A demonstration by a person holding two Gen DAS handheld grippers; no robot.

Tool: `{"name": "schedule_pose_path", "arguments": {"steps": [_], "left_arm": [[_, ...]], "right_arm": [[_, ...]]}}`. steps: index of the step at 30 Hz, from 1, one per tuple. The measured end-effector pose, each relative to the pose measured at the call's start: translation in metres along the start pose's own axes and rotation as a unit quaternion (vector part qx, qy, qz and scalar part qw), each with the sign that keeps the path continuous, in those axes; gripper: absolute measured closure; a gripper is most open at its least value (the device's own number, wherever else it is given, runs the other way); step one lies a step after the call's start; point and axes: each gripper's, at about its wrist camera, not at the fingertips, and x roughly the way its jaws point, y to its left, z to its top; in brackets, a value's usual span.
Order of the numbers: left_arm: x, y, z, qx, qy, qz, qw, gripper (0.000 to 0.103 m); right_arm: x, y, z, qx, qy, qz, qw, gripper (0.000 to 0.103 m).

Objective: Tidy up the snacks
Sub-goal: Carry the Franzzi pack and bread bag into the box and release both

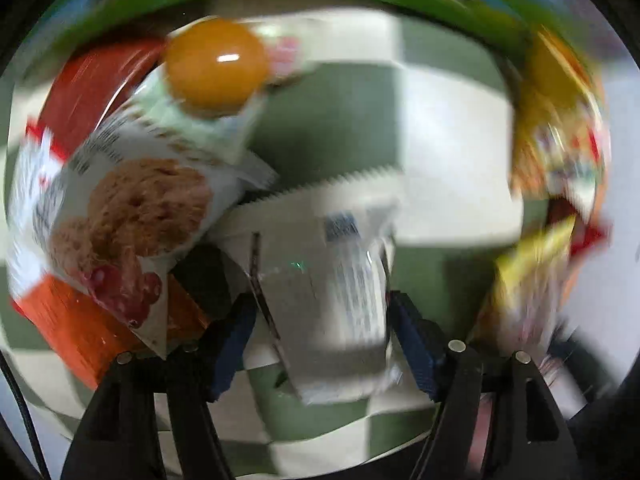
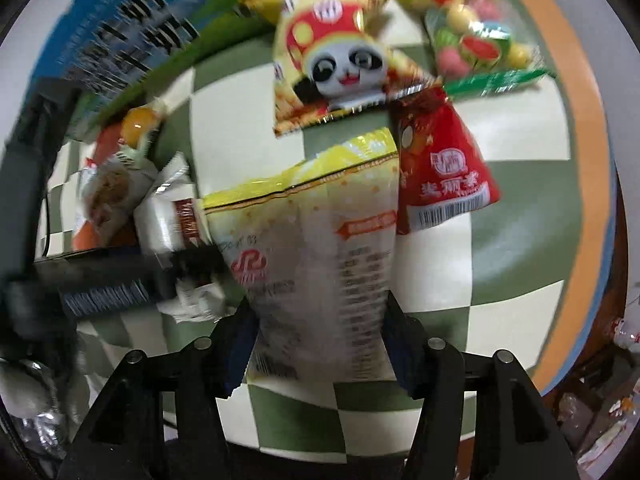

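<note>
My left gripper (image 1: 322, 320) points down at a white snack packet (image 1: 320, 280) with a saw-tooth end. The packet lies on the checked cloth between the open blue pads. Left of it lie a cookie packet (image 1: 132, 216), an orange packet (image 1: 80, 320) and an orange ball-shaped sweet (image 1: 218, 66). My right gripper (image 2: 322, 332) straddles a yellow-and-white snack bag (image 2: 316, 248) lying flat on the cloth, its pads right at the bag's edges. Beyond it lie a panda packet (image 2: 340, 60), a red packet (image 2: 440, 168) and a candy bag (image 2: 472, 36).
The green-and-white checked cloth (image 2: 520, 200) covers a round table with an orange rim (image 2: 580, 128). A green and blue box (image 2: 120, 40) stands at the far edge. The left gripper's body (image 2: 104, 288) appears at the left of the right wrist view, next to the white packet.
</note>
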Motion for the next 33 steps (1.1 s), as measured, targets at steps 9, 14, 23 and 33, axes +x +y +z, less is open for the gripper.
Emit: {"name": "schedule_pose_path", "arguments": {"steps": [9,14,23,33], "left_arm": [[-0.028,-0.022,-0.028,0.048,-0.070,0.046,0.9953,0.047],[-0.091,-0.041,-0.044,0.073,-0.117,0.020,0.9903,0.047],[-0.235,-0.047,0.029,0.071,-0.222,-0.013,0.9724,0.046],[-0.233,0.020,0.177,0.007,-0.182,0.071,0.9806,0.046]], "right_arm": [[-0.020,0.002,-0.006,-0.005,-0.032,-0.001,0.999,0.054],[-0.077,0.014,-0.007,-0.008,-0.061,0.052,0.997,0.054],[-0.180,0.056,0.090,-0.013,-0.154,0.128,0.980,0.054],[-0.129,0.079,0.274,0.022,-0.138,0.043,0.989,0.054]]}}
